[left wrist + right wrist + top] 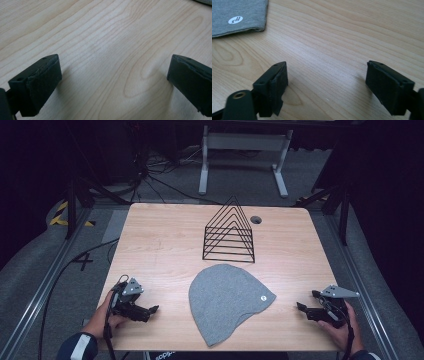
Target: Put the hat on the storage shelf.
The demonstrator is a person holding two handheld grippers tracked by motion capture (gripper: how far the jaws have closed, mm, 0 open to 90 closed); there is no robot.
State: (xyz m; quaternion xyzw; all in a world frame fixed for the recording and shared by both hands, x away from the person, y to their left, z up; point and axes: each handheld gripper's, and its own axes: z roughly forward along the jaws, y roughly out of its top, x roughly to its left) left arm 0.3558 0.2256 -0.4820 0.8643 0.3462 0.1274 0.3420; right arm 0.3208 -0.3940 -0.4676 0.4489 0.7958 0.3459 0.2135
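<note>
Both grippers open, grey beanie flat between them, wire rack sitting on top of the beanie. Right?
Not the rack. In the high view the wire rack stands on the table behind the beanie, apart from it. Left gripper and right gripper are open, beanie flat between them.

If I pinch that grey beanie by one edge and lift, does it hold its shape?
Probably not. The grey beanie lies flat as thin knit cloth, so it should droop and fold. It looks light. The wooden table looks smooth, so a push may slide or bunch it.
</note>
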